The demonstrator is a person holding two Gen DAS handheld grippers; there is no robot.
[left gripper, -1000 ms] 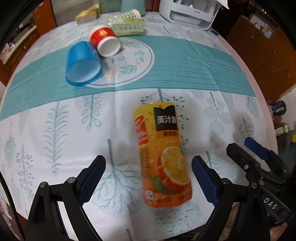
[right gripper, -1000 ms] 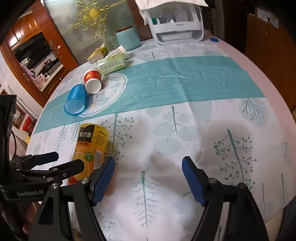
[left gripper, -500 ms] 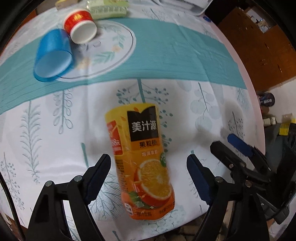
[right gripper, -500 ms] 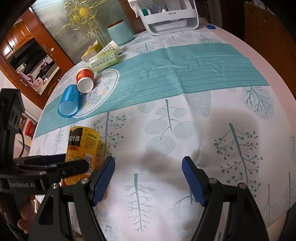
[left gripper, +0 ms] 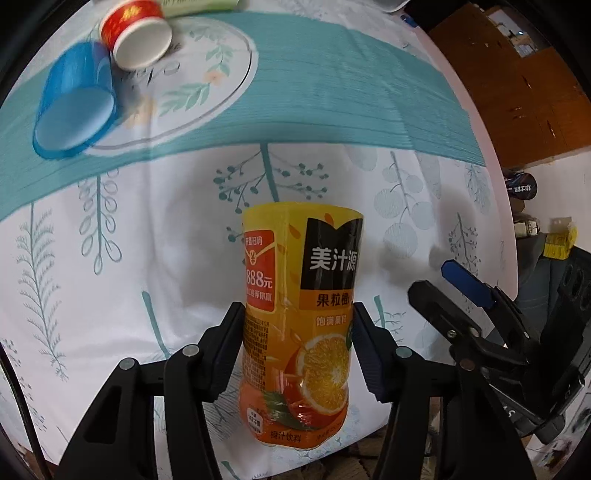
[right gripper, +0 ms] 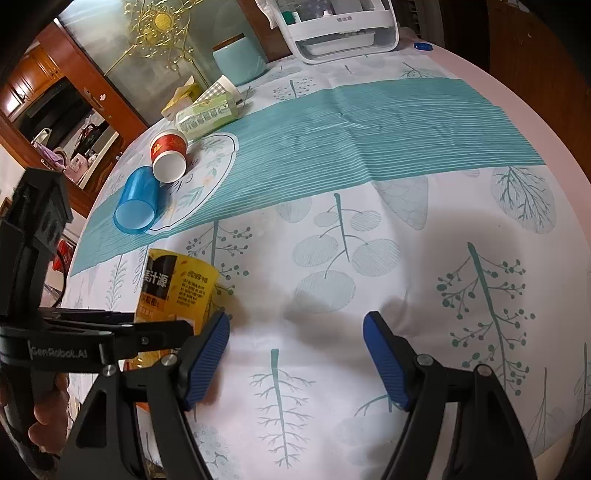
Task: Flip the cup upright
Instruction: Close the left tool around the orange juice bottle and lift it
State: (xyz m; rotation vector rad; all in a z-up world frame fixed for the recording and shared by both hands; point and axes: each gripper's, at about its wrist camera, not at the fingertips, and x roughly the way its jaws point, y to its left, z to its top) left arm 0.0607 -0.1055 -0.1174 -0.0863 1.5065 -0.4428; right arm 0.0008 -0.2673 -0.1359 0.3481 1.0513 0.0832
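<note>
An orange juice-label cup (left gripper: pixel 299 321) lies on its side on the leaf-print tablecloth near the table's front edge. My left gripper (left gripper: pixel 297 350) is shut on the orange cup, its pads pressing both sides of the lower body. The same cup shows in the right wrist view (right gripper: pixel 173 291), partly hidden behind the left gripper. My right gripper (right gripper: pixel 295 354) is open and empty just right of the cup, over bare cloth; it also shows in the left wrist view (left gripper: pixel 458 291).
A blue cup (left gripper: pixel 74 110) and a red-and-white paper cup (left gripper: pixel 138 35) lie on their sides at the far left. A green packet (right gripper: pixel 207 114), a checked cup (right gripper: pixel 218 86), a teal canister (right gripper: pixel 238 61) and a white organiser (right gripper: pixel 343 27) stand at the back.
My left gripper has moved forward around the orange cup and closed on it. The right gripper stays open beside it.
</note>
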